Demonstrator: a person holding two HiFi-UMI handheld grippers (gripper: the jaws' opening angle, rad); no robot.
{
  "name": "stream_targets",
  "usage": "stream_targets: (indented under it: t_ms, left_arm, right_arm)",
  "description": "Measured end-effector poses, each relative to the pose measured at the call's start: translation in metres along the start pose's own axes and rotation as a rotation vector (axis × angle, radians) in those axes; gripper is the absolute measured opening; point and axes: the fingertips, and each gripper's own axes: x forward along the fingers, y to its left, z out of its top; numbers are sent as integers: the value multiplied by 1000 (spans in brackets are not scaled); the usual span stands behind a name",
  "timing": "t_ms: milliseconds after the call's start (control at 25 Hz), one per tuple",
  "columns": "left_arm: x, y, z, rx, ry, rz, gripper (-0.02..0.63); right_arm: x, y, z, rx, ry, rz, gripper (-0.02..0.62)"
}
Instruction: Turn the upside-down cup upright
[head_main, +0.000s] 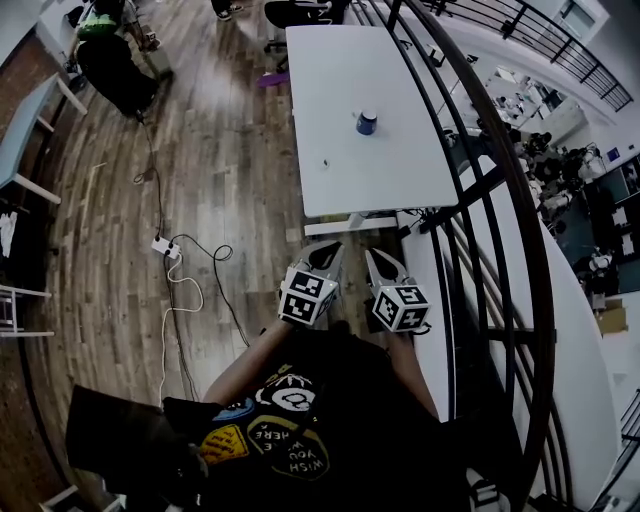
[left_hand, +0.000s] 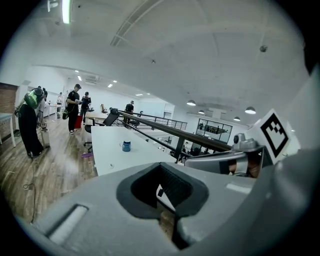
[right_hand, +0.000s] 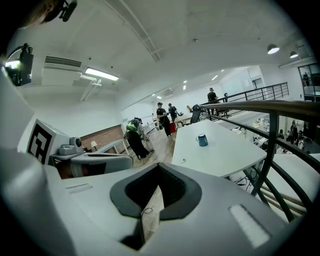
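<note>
Right now the left gripper (head_main: 332, 250) and the right gripper (head_main: 377, 257) hover side by side, jaws pressed together and empty, well apart from the small blue cup (head_main: 367, 123) standing on the white tabletop (head_main: 335, 90).

Cup (head_main: 367, 123) apparently dark blue; table (head_main: 340, 90) white; floor (head_main: 220, 150) brown wood-grain planks.

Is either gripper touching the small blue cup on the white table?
No: the left gripper and right gripper hang short of the white table, far from the small blue cup.
</note>
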Motion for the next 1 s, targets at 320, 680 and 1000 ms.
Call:
stream_targets:
  t_ms: [320, 680, 1000]
  left_arm:
    - [8, 26, -4, -37, 7, -7, 5]
    - [-16, 61, -8, -65, 14, -16, 5]
    - [-21, 85, -23, -122, 6, 9, 5]
  right_arm:
    - [31, 1, -6, 48, 48, 18, 0]
    - [57, 34, -8, 47, 61, 18, -2]
    - [69, 34, -17, 59, 81, 31, -2]
